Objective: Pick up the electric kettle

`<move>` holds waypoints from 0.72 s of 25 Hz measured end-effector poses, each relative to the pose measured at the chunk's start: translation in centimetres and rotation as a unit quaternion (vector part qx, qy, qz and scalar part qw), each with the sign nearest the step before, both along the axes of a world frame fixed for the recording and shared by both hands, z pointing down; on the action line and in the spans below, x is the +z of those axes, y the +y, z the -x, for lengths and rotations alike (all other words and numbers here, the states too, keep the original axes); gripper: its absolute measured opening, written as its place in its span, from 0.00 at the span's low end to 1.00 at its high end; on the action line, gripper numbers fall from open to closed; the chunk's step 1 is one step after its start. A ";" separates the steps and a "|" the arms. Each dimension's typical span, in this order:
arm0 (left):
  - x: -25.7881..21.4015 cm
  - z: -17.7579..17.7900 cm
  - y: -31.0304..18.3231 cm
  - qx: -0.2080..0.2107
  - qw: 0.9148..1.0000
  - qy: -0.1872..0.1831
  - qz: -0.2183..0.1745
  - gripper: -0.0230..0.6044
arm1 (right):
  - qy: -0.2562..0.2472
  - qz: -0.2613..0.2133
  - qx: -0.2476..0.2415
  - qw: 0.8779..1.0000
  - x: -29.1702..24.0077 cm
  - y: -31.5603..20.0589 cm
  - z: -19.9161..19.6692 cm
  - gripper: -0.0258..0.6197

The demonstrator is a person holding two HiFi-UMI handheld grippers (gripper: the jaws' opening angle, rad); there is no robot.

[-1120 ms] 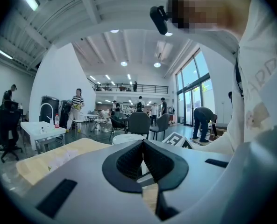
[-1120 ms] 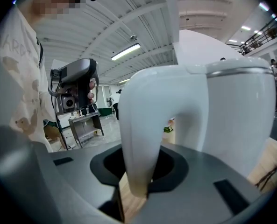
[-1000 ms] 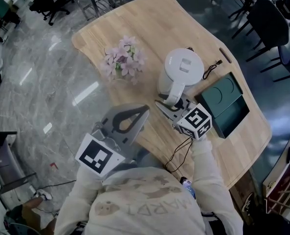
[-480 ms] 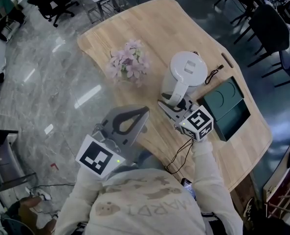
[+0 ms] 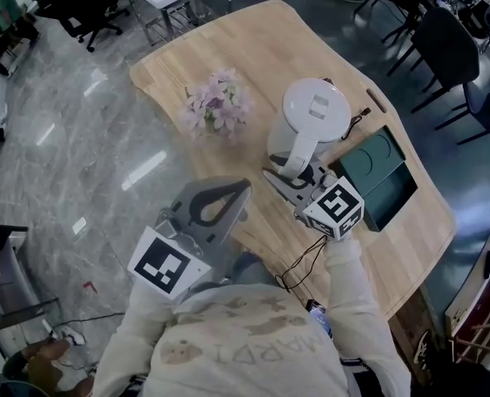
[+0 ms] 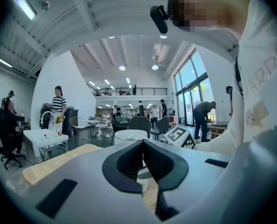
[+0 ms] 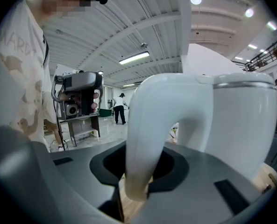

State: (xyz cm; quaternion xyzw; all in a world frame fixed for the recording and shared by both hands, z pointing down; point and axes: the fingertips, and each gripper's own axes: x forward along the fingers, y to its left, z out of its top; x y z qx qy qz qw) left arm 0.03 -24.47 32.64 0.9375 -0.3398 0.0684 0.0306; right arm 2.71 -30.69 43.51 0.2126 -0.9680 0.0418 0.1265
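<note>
Op: Kettle (image 5: 315,110) and right gripper (image 5: 294,176) sit a touch higher against the flowers (image 5: 216,104) than a second ago, going by the head view.

Desk: Grip on it?

Op: Right jaws are clamped on the handle (image 7: 145,125), one pad on each side. They have just been opening slightly, with the handle between them. I see pale wood below the handle in the right gripper view.

Desk: Is it off the table?

Op: I cannot tell. Kettle is upright over the far half of the table (image 5: 253,48). Flowers stand to its left, well apart. Green box (image 5: 381,172) is near on its right, and a black cord (image 5: 356,121) lies just beside the kettle.

Desk: Left side?

Op: Left gripper (image 5: 243,187) hangs at the table's near edge, close to the person's chest. Its pads are closed against each other with nothing between them. It points toward the kettle, well apart from it.
</note>
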 end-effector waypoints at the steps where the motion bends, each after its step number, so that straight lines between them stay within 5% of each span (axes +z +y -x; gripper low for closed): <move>1: -0.1 0.0 0.3 0.001 1.000 0.001 -0.001 0.05 | -0.001 -0.002 -0.002 1.000 -0.5 0.5 0.1 0.20; 18: -2.4 -0.2 8.4 0.058 0.997 0.021 -0.039 0.05 | -0.033 -0.047 0.032 0.998 -9.4 12.3 0.2 0.20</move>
